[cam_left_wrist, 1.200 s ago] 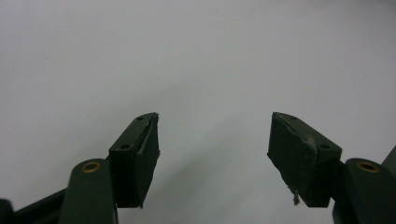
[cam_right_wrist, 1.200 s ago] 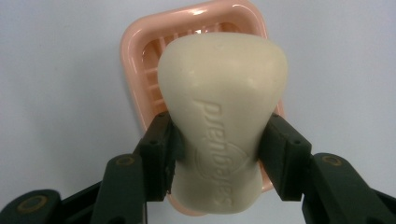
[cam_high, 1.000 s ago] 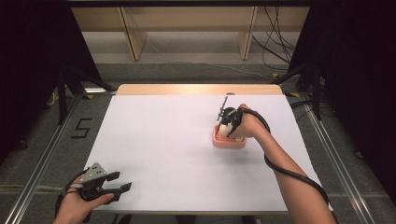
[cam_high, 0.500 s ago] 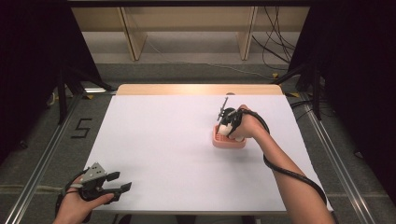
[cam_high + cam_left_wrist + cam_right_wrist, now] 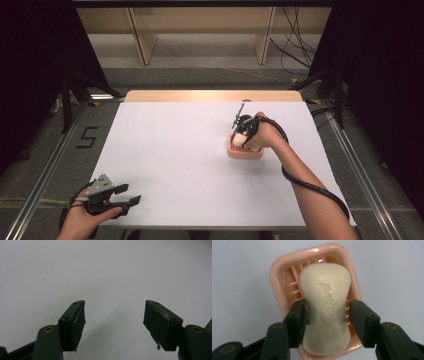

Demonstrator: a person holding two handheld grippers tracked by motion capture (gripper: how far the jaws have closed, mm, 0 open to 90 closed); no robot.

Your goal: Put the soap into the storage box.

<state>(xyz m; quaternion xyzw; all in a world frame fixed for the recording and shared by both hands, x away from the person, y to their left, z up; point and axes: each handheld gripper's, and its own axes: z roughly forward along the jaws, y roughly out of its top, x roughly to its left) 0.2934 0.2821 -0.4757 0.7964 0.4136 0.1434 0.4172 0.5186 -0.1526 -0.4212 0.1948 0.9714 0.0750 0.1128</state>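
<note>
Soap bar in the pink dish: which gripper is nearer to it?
Right. The right gripper straddles the soap bar in its pink dish, jaws just opened. The left gripper is open at the table's near left corner.

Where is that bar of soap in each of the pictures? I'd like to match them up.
High view: the soap is a pale patch in the pink dish, right of the table's middle, under the right gripper.
Right gripper view: the soap lies mid-picture in the dish, between the open jaws.
Left gripper view: bare white table.
Shared landmark: the pink dish.
</note>
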